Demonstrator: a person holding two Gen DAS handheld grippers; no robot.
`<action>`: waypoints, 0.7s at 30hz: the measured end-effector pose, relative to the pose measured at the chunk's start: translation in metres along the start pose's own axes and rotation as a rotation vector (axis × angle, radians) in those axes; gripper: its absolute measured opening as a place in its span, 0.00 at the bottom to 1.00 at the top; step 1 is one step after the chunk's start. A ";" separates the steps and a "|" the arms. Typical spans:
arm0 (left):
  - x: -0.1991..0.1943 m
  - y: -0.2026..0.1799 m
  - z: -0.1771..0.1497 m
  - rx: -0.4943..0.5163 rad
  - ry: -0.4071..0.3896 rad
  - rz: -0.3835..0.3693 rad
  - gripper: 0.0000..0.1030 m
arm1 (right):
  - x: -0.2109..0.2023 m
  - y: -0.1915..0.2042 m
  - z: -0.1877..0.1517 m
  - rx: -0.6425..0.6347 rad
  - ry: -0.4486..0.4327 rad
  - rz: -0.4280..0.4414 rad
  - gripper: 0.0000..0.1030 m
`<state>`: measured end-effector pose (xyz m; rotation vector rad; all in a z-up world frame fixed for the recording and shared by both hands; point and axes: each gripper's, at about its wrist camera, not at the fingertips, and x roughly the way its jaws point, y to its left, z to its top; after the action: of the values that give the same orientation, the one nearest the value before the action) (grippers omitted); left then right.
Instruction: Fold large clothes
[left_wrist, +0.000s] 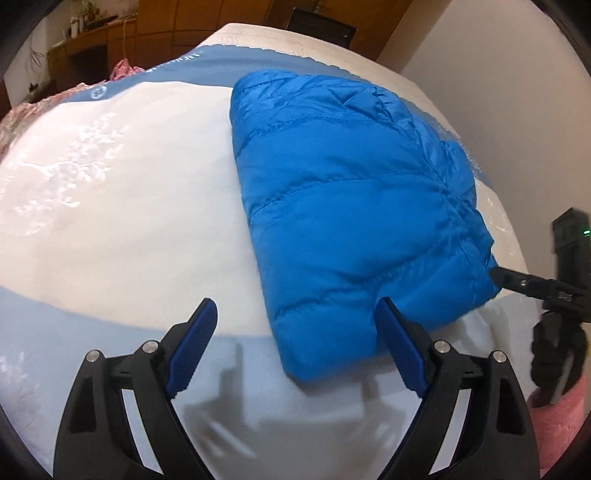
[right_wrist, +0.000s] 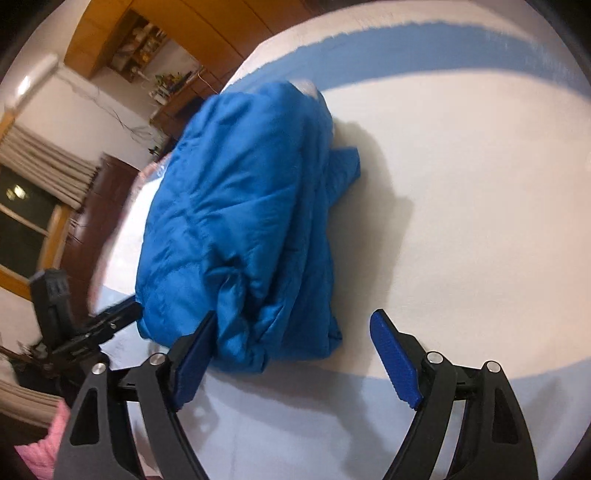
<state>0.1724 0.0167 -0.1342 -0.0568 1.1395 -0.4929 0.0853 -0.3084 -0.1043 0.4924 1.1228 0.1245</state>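
Observation:
A bright blue quilted down jacket (left_wrist: 343, 206) lies folded into a compact bundle on a white and light-blue bed cover (left_wrist: 122, 229). My left gripper (left_wrist: 297, 314) is open just above the jacket's near left corner, holding nothing. My right gripper (right_wrist: 293, 328) is open at the jacket's (right_wrist: 236, 206) near end, its left pad (right_wrist: 194, 354) touching the fabric. In the left wrist view the right gripper's black finger (left_wrist: 517, 282) shows at the jacket's right edge. In the right wrist view the left gripper (right_wrist: 110, 321) shows at the jacket's left edge.
The bed cover (right_wrist: 461, 206) spreads wide to the right of the jacket. A pink patterned cloth (left_wrist: 33, 107) lies at the bed's far left. Pink fabric (left_wrist: 554, 417) shows at the lower right. Wooden cabinets (left_wrist: 110, 40) and a white wall (left_wrist: 498, 74) stand beyond the bed.

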 end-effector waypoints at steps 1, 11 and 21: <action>-0.007 -0.002 -0.001 -0.011 0.003 0.011 0.84 | -0.007 0.008 -0.001 -0.015 -0.008 -0.019 0.90; -0.062 -0.029 -0.022 -0.010 -0.025 0.129 0.89 | -0.047 0.057 -0.027 -0.089 -0.039 -0.185 0.96; -0.111 -0.055 -0.037 -0.004 -0.069 0.236 0.92 | -0.077 0.085 -0.047 -0.100 -0.029 -0.257 0.96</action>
<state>0.0847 0.0203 -0.0389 0.0565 1.0632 -0.2763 0.0221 -0.2438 -0.0186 0.2571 1.1360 -0.0499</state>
